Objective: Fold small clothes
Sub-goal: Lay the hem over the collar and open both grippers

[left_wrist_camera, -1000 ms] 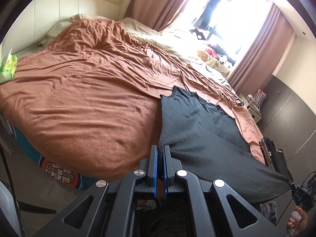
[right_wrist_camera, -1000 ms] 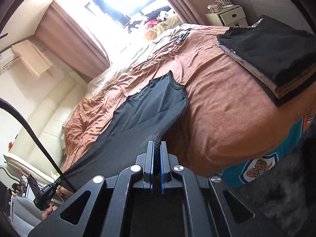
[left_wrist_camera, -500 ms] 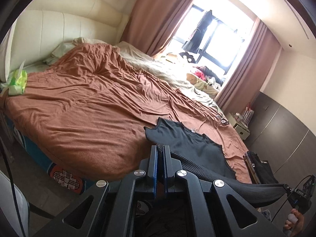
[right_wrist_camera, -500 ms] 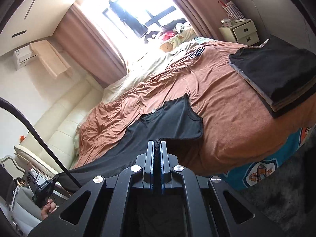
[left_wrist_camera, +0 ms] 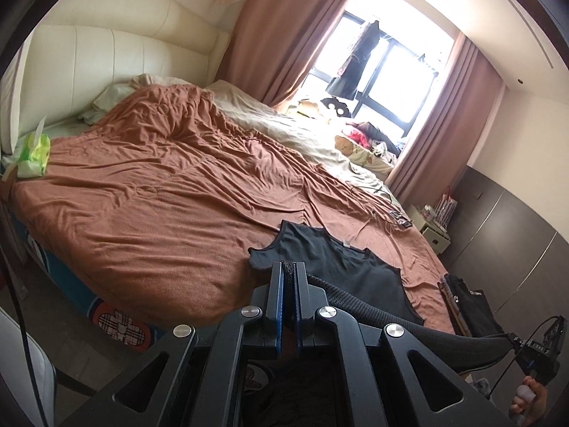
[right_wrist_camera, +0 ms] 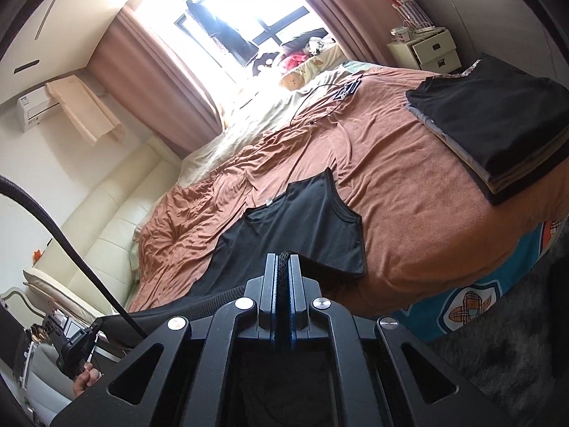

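Observation:
A black sleeveless top (left_wrist_camera: 341,267) lies with its shoulders and neckline on the brown bedspread (left_wrist_camera: 160,206), near the bed's front edge. My left gripper (left_wrist_camera: 288,267) is shut on one corner of its hem, and the hem stretches taut off the bed to the right. My right gripper (right_wrist_camera: 283,259) is shut on the other hem corner of the same black top (right_wrist_camera: 302,220). The lower part of the garment hangs off the bed between the two grippers. The person's hand (left_wrist_camera: 530,396) shows at the lower right in the left wrist view.
A stack of folded dark clothes (right_wrist_camera: 498,121) sits on the bed's right corner. A green tissue pack (left_wrist_camera: 33,154) lies at the far left by the cream headboard. A cable (right_wrist_camera: 320,106), soft toys and a white nightstand (right_wrist_camera: 423,49) are near the window. Dark rug (right_wrist_camera: 515,338) lies below.
Both grippers have lifted and drawn back from the bed with the hem, dragging the black top toward the bed's edge. Less of it rests on the bedspread now.

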`<state>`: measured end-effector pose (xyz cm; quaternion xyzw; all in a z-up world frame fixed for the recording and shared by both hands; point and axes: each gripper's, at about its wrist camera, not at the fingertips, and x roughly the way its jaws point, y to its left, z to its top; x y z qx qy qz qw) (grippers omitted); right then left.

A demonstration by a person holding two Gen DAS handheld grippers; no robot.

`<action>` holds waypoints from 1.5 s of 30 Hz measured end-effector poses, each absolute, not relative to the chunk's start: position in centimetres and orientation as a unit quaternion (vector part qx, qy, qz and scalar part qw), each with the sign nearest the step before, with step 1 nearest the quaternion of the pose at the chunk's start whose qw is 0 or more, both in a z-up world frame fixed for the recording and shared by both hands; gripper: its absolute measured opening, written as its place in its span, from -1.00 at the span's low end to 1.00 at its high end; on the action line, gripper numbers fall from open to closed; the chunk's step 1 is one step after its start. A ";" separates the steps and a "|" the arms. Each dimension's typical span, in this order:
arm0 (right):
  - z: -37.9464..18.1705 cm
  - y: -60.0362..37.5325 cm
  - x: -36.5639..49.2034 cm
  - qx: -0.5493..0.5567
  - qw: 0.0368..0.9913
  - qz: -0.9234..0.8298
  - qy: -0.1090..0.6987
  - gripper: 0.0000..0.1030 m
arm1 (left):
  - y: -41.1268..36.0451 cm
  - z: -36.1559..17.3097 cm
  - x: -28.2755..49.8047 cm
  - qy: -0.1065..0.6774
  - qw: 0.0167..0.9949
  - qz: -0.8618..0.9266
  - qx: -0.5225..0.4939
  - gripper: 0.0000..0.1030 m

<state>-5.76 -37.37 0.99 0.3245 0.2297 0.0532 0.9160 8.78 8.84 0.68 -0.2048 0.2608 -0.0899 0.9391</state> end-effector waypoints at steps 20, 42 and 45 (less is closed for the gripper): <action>3.3 -37.0 7.4 0.305 0.923 0.029 0.233 -0.97 | 6.5 1.2 20.8 0.293 0.936 -0.085 -0.174 -0.91; 0.9 -37.0 24.0 0.276 0.917 -0.013 0.288 -0.97 | 2.7 -3.7 37.4 0.368 0.918 -0.075 -0.127 -0.91; 0.3 -37.3 25.9 0.274 0.914 -0.019 0.299 -0.97 | 2.1 -4.6 39.4 0.380 0.915 -0.074 -0.118 -0.91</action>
